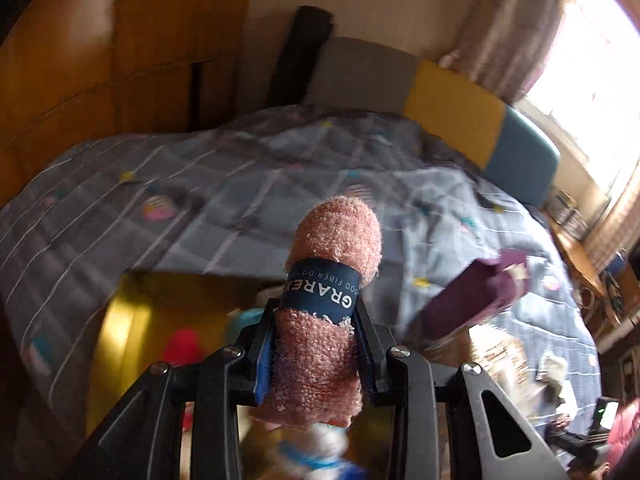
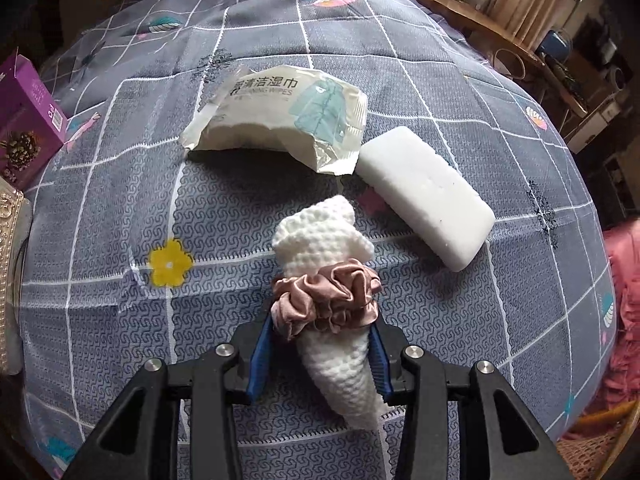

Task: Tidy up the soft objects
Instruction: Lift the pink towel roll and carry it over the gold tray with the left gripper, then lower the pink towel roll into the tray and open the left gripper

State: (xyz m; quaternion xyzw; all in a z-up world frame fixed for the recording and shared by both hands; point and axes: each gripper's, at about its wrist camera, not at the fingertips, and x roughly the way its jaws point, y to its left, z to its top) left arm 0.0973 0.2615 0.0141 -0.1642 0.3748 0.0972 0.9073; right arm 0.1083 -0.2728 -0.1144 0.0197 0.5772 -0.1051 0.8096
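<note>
Toys, blurred, fill yellow bin on bed.

Bed: covered by a grey-blue checked quilt printed with feathers and a yellow flower; it fills both views
Middle of quilt: torn white pack of wipes; white sponge block just beside its right end
Left edge: purple box resting on the quilt
Near side: white knitted cloth with a pink scrunchie around it; whether it rests on the quilt is unclear
</note>
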